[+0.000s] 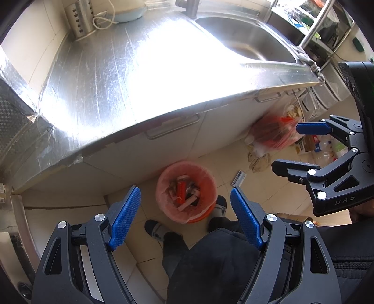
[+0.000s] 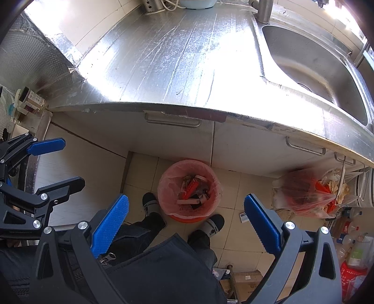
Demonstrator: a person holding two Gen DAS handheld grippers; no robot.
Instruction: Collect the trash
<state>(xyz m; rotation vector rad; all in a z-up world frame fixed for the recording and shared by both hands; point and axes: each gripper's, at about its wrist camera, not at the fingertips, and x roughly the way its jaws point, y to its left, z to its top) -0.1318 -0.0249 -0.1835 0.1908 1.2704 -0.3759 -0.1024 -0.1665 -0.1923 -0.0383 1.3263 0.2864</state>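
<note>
Gleaming foil-covered counter (image 2: 177, 58) above tiled floor (image 2: 236, 187); each gripper (image 1: 185, 210) (image 2: 187, 224) wide, empty.

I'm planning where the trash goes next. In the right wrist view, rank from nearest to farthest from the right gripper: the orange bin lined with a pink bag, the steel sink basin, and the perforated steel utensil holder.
From the right gripper:
1. Orange bin lined with a pink bag, on the floor straight ahead.
2. Steel sink basin, upper right in the countertop.
3. Perforated steel utensil holder, at the counter's back edge.

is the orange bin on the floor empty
No, the bin already holds wrappers and other scraps inside its pink liner.
</note>
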